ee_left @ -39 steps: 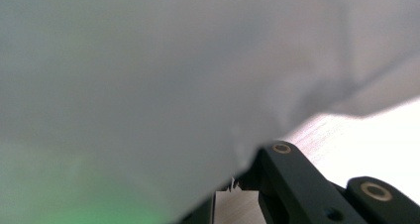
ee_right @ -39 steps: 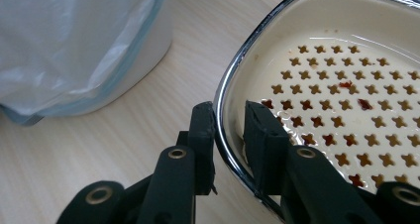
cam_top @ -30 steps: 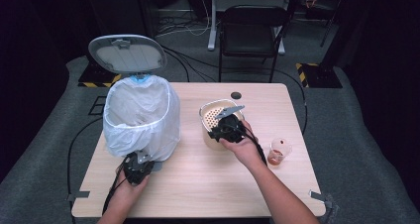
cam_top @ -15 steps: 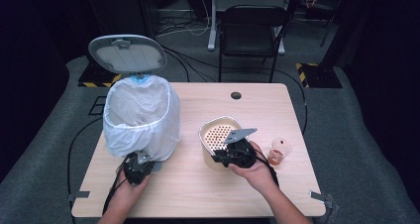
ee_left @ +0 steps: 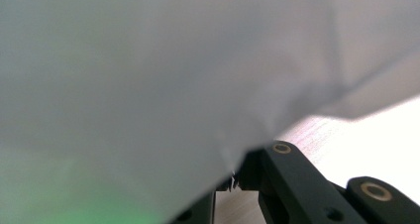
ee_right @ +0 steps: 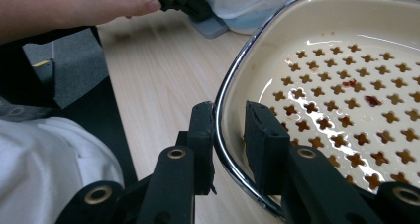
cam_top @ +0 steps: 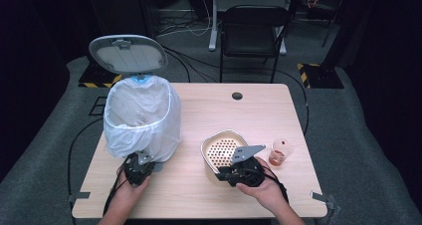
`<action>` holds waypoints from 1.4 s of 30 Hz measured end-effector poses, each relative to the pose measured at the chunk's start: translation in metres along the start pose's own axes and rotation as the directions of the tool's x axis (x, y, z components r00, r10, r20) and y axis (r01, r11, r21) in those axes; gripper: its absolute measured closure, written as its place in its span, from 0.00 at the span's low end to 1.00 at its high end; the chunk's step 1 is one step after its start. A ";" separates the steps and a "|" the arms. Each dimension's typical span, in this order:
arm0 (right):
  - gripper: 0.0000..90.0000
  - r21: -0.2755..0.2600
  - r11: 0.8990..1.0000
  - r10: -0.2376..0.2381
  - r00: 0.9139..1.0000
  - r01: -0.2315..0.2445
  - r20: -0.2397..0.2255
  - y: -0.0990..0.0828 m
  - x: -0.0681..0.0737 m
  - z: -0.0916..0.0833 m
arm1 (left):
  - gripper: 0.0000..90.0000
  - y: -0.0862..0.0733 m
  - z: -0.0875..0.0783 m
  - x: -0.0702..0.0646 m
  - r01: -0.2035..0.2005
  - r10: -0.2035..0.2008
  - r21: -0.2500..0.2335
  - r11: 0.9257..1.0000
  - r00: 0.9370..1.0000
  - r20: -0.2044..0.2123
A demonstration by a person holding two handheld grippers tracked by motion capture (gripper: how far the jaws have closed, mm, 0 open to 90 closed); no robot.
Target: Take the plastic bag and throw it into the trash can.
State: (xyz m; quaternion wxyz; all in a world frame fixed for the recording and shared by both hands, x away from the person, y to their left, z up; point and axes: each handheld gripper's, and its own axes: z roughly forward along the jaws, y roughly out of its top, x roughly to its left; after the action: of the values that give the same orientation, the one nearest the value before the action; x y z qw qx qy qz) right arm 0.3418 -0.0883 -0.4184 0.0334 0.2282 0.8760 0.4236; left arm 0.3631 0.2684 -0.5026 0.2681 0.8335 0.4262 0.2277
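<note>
High view showed 2 grippers at work on the wooden table [cam_top: 293, 115]. At the left stood a bin [cam_top: 142, 118] lined with a white bag [cam_top: 124, 135], its lid [cam_top: 128, 54] flipped up behind it. The left gripper [cam_top: 137, 166] sat at the bin's base, jaws pinched narrow on the bag plastic, probably to steady the bin. Further right, the right gripper [cam_top: 234, 169] clamped the near rim of a cream strainer basket [cam_top: 221, 148]; in the right gripper view 1 jaw sat outside the steel edge and 1 inside, over the perforated floor [ee_right: 346, 110]. That rim grip likely let the basket be carried level. A small cup [cam_top: 279, 153] stood just beside the basket, at the far right.
</note>
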 end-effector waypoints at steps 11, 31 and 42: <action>0.77 0.019 1.000 -0.013 0.999 0.013 -0.032 0.000 0.008 0.002 | 0.97 0.000 0.000 0.000 0.001 -0.001 0.001 1.000 1.000 0.000; 0.55 -0.063 0.998 0.018 0.991 -0.010 0.135 0.014 -0.009 -0.050 | 0.97 0.000 0.000 0.000 -0.002 0.002 0.002 1.000 1.000 -0.002; 0.48 -0.107 0.992 0.089 0.957 -0.062 0.277 0.001 -0.039 -0.072 | 0.97 0.000 0.000 0.000 -0.001 0.001 0.003 1.000 1.000 -0.004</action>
State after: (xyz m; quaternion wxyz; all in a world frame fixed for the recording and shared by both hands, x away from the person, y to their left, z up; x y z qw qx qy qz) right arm 0.3587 -0.1567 -0.3773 0.1523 0.3175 0.8313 0.4300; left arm 0.3631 0.2680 -0.5024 0.2657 0.8337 0.4267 0.2287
